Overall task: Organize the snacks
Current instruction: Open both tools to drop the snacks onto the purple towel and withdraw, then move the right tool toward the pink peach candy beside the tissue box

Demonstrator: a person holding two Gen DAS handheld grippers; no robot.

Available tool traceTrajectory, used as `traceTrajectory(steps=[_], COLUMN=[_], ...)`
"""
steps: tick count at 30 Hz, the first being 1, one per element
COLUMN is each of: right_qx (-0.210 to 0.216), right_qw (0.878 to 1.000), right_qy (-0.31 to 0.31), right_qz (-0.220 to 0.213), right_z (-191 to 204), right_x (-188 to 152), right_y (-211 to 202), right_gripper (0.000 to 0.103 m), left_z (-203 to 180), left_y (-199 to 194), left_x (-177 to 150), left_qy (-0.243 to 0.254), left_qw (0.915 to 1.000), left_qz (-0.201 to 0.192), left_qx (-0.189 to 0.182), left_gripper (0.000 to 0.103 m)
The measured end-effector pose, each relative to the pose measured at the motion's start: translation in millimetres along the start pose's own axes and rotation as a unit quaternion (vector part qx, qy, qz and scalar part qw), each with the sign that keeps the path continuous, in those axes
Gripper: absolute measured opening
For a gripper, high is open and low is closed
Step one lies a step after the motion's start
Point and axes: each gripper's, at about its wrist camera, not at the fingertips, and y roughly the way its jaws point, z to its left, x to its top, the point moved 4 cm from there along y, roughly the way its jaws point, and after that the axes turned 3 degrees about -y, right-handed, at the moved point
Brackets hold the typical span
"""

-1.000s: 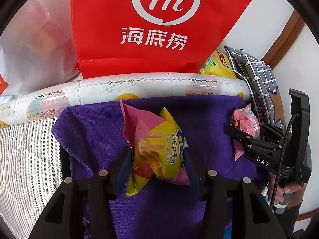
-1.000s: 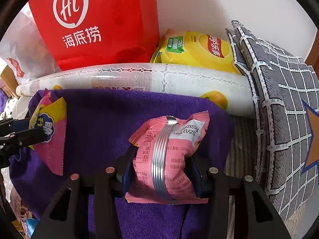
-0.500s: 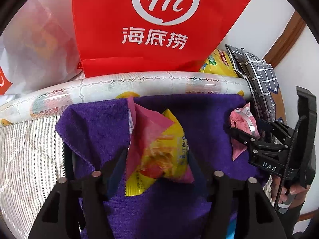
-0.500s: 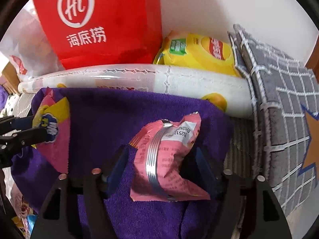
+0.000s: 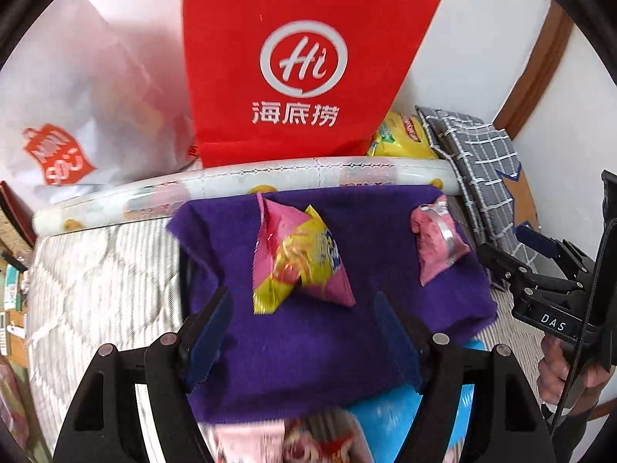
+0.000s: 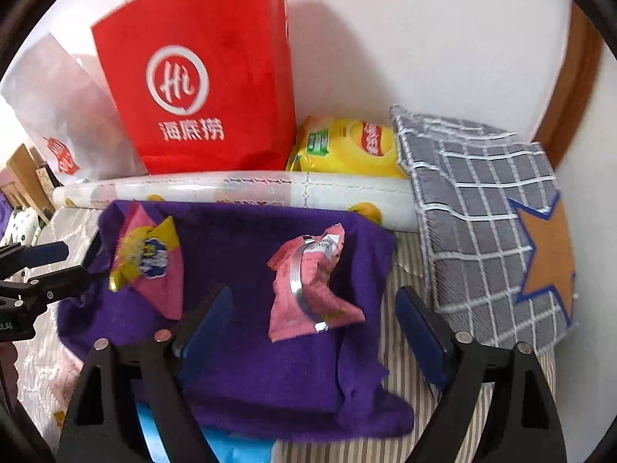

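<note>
A yellow and pink chip packet (image 5: 299,260) lies on a purple towel (image 5: 308,347), just beyond my open, empty left gripper (image 5: 304,316). A pink snack packet (image 6: 308,289) lies on the same towel (image 6: 250,366), just beyond my open, empty right gripper (image 6: 314,312). The pink packet also shows in the left wrist view (image 5: 435,245), with the right gripper (image 5: 516,250) to its right. The chip packet also shows in the right wrist view (image 6: 148,260), with the left gripper (image 6: 58,262) at the left edge.
A red paper bag (image 6: 204,77), a white plastic bag (image 5: 77,115), a yellow chip bag (image 6: 347,146) and a rolled patterned sheet (image 6: 250,189) stand along the wall. A grey checked cushion (image 6: 482,212) lies at the right. More snack packets (image 5: 308,440) lie near the towel's front edge.
Both grippers have opened, let go of their packets and pulled back. The two packets now lie loose on the purple towel.
</note>
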Motion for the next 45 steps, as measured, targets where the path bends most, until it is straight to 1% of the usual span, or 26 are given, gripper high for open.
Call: traceTrajectory(steps=[3,6,11,14,16,17,20,21,25,30,36,41,45], right_qx=[-0.008,-0.029,-0.01,-0.019,-0.026,-0.023,0.01,0.012,-0.012,-0.007,-0.026,-0.018,-0.026], right_qw=[1.0,0.999,0.997,0.997,0.996,0.996,0.997,0.997,0.998,0.998,0.998,0.998,0.998], right_qy=[0.012,0.022,0.047,0.037,0.039,0.039,0.037,0.04,0.04,0.044,0.032,0.039,0.045], right_qz=[-0.01,-0.024,-0.055,-0.071,-0.073,-0.071,-0.062,-0.059,-0.05,-0.054,-0.047,-0.037,-0.039], right_z=[5,8,11,16,17,17,20,20,20,22,27,33,34], right_x=[-12,-27,-48,-62,-72,-77,-93,-98,-120,-143,-163,-173,-175], right_y=[-27,-53,-86,-105,-113,-117,-122,-124,-130,-138,-137,-134,-134], right_gripper=[0.091,0.091,0.091,0.091,0.091,0.091,0.091,0.091,0.091,0.091,0.091,0.091,0.091], left_z=[0,0,0,0,1,1,2,2,2,5,9,12,15], left_y=[-25,-48,-77,-93,-101,-105,-115,-118,-122,-121,-116,-117,-118], left_x=[-14,-29,-53,-67,-76,-81,-93,-98,-116,-136,-153,-158,-158], left_qy=[0.006,0.008,0.005,0.007,0.008,0.008,0.01,0.011,0.018,0.015,0.003,0.007,0.012], left_qw=[0.9998,0.9995,0.999,0.9984,0.9981,0.9979,0.997,0.9967,0.997,0.9976,0.9983,0.9984,0.9982], left_qz=[-0.016,-0.032,-0.045,-0.056,-0.061,-0.064,-0.076,-0.079,-0.073,-0.064,-0.056,-0.055,-0.059], left_qx=[0.005,0.002,-0.005,-0.002,0.002,0.003,0.012,0.016,0.019,0.022,0.015,0.009,0.003], left_gripper=[0.074,0.074,0.074,0.074,0.074,0.074,0.074,0.074,0.074,0.074,0.074,0.074,0.074])
